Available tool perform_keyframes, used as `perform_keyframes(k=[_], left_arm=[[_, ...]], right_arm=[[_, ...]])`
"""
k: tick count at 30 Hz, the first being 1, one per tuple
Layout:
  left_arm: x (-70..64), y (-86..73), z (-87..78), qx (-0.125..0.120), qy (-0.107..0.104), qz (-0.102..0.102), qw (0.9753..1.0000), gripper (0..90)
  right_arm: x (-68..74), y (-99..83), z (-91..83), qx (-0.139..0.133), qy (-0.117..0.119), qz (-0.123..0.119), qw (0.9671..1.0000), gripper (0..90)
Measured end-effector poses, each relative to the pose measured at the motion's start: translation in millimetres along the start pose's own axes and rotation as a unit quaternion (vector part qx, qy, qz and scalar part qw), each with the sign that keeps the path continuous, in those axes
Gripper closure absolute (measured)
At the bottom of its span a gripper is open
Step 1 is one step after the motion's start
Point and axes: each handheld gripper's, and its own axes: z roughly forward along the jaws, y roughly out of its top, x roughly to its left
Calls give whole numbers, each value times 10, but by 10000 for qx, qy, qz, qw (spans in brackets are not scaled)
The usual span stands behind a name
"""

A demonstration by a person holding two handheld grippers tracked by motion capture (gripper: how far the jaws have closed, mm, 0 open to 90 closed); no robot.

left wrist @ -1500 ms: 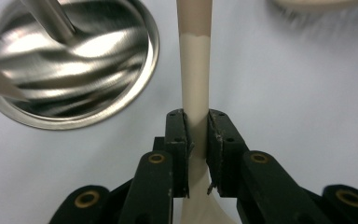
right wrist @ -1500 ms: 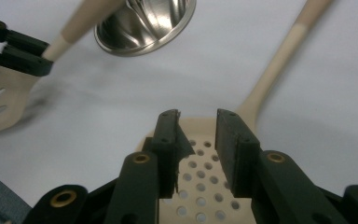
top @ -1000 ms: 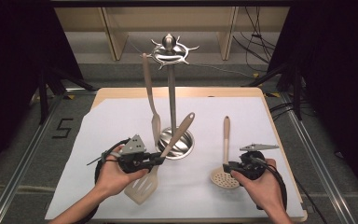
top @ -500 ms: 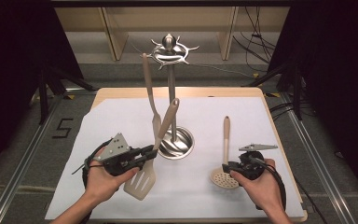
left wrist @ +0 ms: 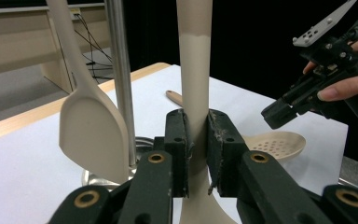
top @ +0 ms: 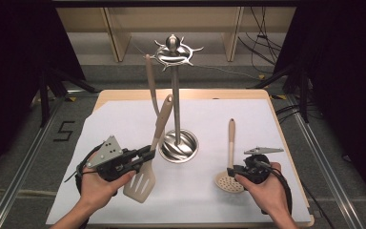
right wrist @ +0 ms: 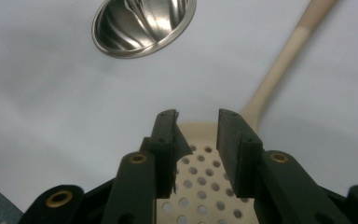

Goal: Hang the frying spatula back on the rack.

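My left gripper (top: 145,155) is shut on the handle of a beige slotted turner (top: 140,185), holding it steeply tilted with the blade low and the handle tip near the stand's pole. In the left gripper view the jaws (left wrist: 196,135) clamp that handle (left wrist: 195,70). A steel utensil stand (top: 174,52) rises mid-table, and a beige spatula (top: 149,78) hangs from it. Its blade (left wrist: 91,135) hangs just left of the pole. My right gripper (top: 237,170) stands open over the head of a beige skimmer (top: 228,182). Between its jaws (right wrist: 198,121) lies the perforated head (right wrist: 200,186).
The stand's round steel base (top: 178,147) sits between my two grippers, also seen from the right gripper (right wrist: 142,23). A white sheet (top: 276,129) covers the wooden table. Dark curtains flank both sides. The right gripper (left wrist: 279,112) appears beyond the skimmer (left wrist: 275,142).
My left gripper has raised the slotted turner's handle from a low slant to nearly upright, its tip swinging toward the pole. The right gripper has stayed over the skimmer.
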Motion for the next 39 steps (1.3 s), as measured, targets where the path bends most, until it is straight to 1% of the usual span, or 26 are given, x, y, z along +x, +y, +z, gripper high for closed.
perform_keyframes(k=[1, 3, 5, 11, 12, 14, 15, 16, 17, 18, 19, 20, 21, 23, 24, 27, 28, 30, 32, 33, 34, 35, 36, 37, 38, 39], left_arm=[[1, 7, -13, 1, 29, 2, 10000, 786], [1, 22, -34, -56, 46, 2, 10000, 786], [-5, 41, -54, -134, 60, -28, 9999, 786], [-14, 92, -88, -220, 86, 8, 9997, 787], [-11, 101, -91, -242, 86, 14, 9997, 786], [-10, 121, -99, -269, 105, 11, 9996, 786], [-7, 131, -101, -279, 102, 18, 9996, 786], [-6, 141, -103, -297, 110, 16, 9995, 787], [-4, 149, -102, -330, 102, 4, 9994, 786], [-3, 160, -106, -325, 114, 17, 9994, 786], [-3, 171, -107, -328, 121, 26, 9994, 786], [4, 179, -106, -344, 136, 71, 9993, 786], [2, 186, -103, -382, 97, 51, 9992, 786], [-1, 204, -110, -353, 146, 50, 9993, 786], [0, 212, -109, -366, 154, 52, 9992, 786], [6, 241, -110, -390, 183, 63, 9991, 786], [8, 249, -108, -407, 179, 58, 9990, 786], [10, 271, -109, -420, 190, 77, 9989, 786], [13, 291, -108, -447, 186, 109, 9988, 786], [13, 304, -107, -445, 189, 110, 9988, 786], [14, 319, -104, -464, 190, 115, 9987, 786], [13, 327, -101, -480, 190, 106, 9986, 786], [14, 338, -97, -487, 197, 113, 9986, 786], [28, 355, -92, -530, 216, 226, 9981, 786], [31, 361, -88, -541, 228, 235, 9980, 786], [32, 366, -86, -539, 231, 233, 9980, 786]], right_arm=[[29, 0, -11, 129, 85, 245, 9996, 680], [-1, 3, -9, 114, 47, 74, 9999, 678], [19, 1, -11, 151, 74, 201, 9997, 676], [26, -1, -10, 162, 78, 232, 9996, 674], [3, -1, 5, 57, 67, 67, 9999, 674], [6, 1, -2, 125, 38, 89, 9999, 674], [11, 0, -8, 143, 118, 109, 9998, 674], [31, 0, -4, 170, 106, 229, 9995, 673], [36, -2, -3, 141, 62, 238, 9996, 673], [37, -7, 9, 52, 155, 260, 9995, 674], [29, -3, 6, 56, 118, 196, 9997, 673], [0, 5, 16, 13, 70, -33, 10000, 673], [-5, 6, 16, 15, 76, -50, 10000, 673], [9, 5, 8, 75, 55, 61, 9999, 673], [1, 5, 14, 28, 77, -7, 10000, 673], [3, 5, 12, 51, 67, 25, 10000, 673], [-8, 4, 11, 42, 73, -48, 10000, 673], [-8, 3, 3, -12, 164, -39, 9999, 673], [-11, 4, 5, -20, 166, -59, 9998, 673], [13, 2, -4, 50, 181, 92, 9998, 673], [4, 3, 1, 32, 180, 15, 9998, 673], [15, 3, -5, 81, 178, 92, 9998, 673], [12, 4, 0, 38, 198, 54, 9998, 672], [4, 4, 1, 7, 184, 4, 9998, 672], [-10, 7, 4, -42, 168, -105, 9998, 672], [-9, 6, 2, -42, 175, -85, 9998, 672]])
